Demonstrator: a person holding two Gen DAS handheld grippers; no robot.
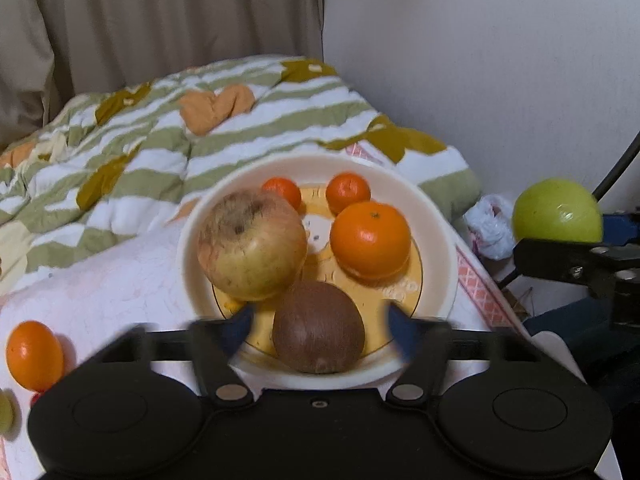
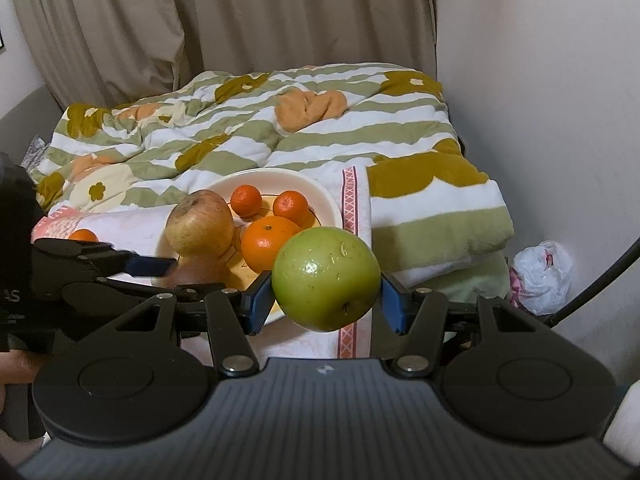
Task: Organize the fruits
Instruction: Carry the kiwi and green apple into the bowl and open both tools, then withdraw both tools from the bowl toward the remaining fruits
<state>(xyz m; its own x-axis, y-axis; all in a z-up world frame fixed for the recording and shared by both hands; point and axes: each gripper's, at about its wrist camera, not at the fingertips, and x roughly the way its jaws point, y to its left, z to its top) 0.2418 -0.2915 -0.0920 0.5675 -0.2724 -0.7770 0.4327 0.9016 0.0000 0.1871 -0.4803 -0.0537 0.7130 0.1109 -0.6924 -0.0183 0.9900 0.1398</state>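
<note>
A cream bowl (image 1: 436, 216) on the bed holds a yellow-red apple (image 1: 252, 244), a large orange (image 1: 370, 238), two small mandarins (image 1: 347, 192) and a brown round fruit (image 1: 318, 328). My left gripper (image 1: 318, 322) is open, its blue fingers either side of the brown fruit, not closed on it. My right gripper (image 2: 324, 298) is shut on a green apple (image 2: 326, 278), held in the air right of the bowl (image 2: 324, 196). The green apple also shows in the left wrist view (image 1: 558, 212). A loose orange (image 1: 34, 354) lies on the cloth left of the bowl.
The bowl sits on a white and pink cloth (image 2: 348, 196) over a striped floral quilt (image 2: 420, 184). A wall (image 2: 540, 80) stands close on the right, curtains (image 2: 200, 20) behind. A white plastic bag (image 2: 542, 272) lies by the wall. A greenish fruit (image 1: 5, 412) shows at the left edge.
</note>
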